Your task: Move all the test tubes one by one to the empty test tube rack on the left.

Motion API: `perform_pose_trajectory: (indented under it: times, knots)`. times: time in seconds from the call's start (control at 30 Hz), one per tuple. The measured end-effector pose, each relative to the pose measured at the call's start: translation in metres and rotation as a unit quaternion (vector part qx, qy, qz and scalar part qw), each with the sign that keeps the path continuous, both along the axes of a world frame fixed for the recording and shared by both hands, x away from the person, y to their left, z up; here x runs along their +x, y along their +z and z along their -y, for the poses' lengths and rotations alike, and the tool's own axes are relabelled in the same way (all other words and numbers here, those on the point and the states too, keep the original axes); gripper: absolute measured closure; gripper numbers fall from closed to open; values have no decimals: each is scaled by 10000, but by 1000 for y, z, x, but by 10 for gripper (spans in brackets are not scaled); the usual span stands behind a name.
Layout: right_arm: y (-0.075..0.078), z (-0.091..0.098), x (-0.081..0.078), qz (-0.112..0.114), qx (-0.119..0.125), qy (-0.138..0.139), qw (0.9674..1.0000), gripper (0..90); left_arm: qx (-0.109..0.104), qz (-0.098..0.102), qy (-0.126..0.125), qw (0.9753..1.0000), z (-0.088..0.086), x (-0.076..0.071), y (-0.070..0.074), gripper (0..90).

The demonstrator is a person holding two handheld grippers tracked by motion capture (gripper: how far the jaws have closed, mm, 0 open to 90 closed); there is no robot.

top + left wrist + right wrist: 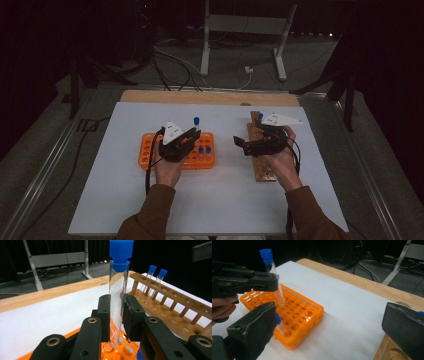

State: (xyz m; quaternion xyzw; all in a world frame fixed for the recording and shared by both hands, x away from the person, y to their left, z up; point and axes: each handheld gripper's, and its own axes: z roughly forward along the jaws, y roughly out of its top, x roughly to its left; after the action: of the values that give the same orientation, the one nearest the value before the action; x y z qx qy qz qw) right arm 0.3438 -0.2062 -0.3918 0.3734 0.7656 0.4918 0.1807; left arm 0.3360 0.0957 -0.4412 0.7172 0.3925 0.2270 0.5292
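Note:
My left gripper [117,315] is shut on a clear test tube [117,297] with a blue cap, held upright. The tube's lower end hangs just over the holes of an orange rack [126,351]. In the high view the left gripper [192,134] sits over the orange rack [150,150], with the tube's cap [196,120] sticking up. My right gripper [332,322] is open, its jaws wide apart with nothing between them. It faces the orange rack [299,312] and the held tube [274,282]. From above, the right gripper [241,145] hovers beside a wooden rack [263,167].
Two blue-capped tubes [158,281] lean in the wooden rack [175,315] at its far end. A few capped tubes [204,149] stand in the orange rack's right part. A white sheet [225,195] covers the table. Beyond the wooden far edge [210,96] lie cables and a metal stand [240,30].

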Motion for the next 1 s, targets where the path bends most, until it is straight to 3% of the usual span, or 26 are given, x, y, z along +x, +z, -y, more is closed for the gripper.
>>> perform_pose_trajectory:
  times: [0.47, 1.0]
  knots:
    - [-14, 20, -5, -74, 52, -123, 9999, 0, 1, -148, -20, 9999, -15, -13, -16, 784]
    - [-24, 34, -12, -106, 89, -199, 9997, 0, -59, -322, -141, 9994, -13, -19, -36, 784]
